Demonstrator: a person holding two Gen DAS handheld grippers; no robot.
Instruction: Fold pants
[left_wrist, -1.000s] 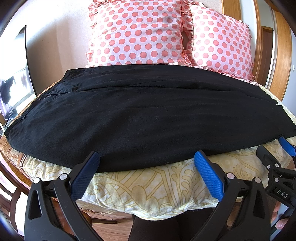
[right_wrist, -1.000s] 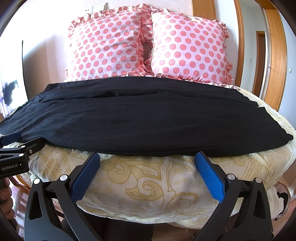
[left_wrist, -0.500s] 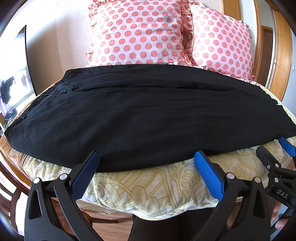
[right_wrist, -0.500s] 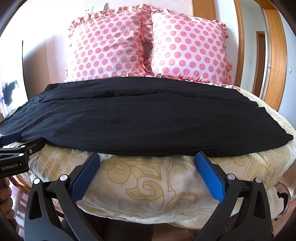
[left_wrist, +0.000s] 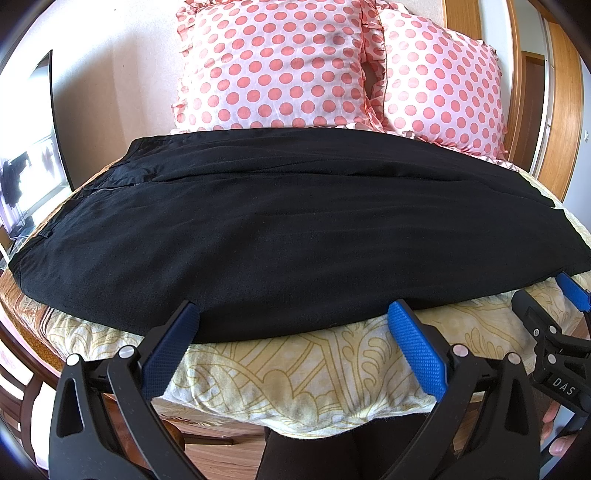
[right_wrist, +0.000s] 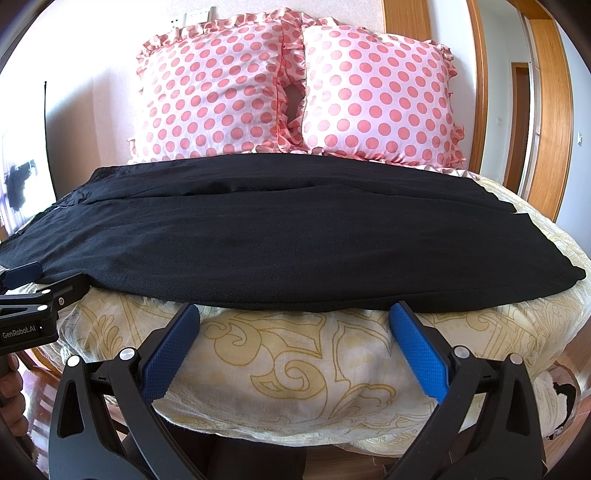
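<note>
Black pants (left_wrist: 280, 236) flat; both grippers' jaws wide, empty.

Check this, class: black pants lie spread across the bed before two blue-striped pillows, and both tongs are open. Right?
One slip: the pillows are pink with red polka dots, as the right wrist view shows. The black pants do lie spread on the bed, with the left tongs and right tongs open.

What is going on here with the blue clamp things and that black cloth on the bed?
A person holds a blue-padded claw in each hand and is about to fold the black fabric pants, spread flat across the bed's yellow patterned cover. The left claw and right claw are both open, poised at the near edge of the pants and gripping nothing. No fold has been started. Two pink polka-dot pillows lean at the head of the bed.
</note>
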